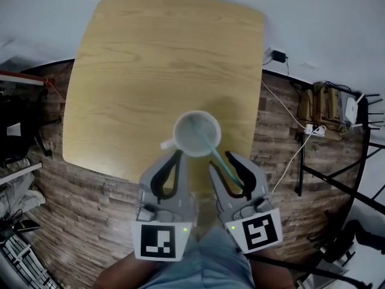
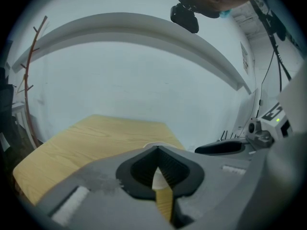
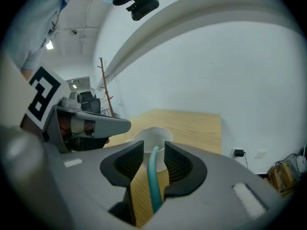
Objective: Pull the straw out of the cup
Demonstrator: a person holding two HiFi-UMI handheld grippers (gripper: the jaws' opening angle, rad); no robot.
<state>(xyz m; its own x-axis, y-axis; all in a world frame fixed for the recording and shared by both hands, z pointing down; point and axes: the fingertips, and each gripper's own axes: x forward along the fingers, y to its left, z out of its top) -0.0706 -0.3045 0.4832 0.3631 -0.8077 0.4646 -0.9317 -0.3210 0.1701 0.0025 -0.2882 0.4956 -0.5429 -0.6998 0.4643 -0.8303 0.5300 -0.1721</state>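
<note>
**Straw already between the open right fingers**

Nearest to the person, the right gripper [image 3: 152,148] holds its fingers apart. The teal straw [image 3: 153,178] runs between them along their length, and I judge that neither pad presses it. From there its long axis goes forward into the white cup [image 1: 178,131], which stands near the front edge of the table [image 1: 150,59]. The left gripper [image 2: 156,150], just beside, has its fingers closed on nothing and points at the cup. The right hand is therefore better placed. No brand or writing can be read; the marker cubes [image 1: 158,241] show only black-and-white squares.
</note>
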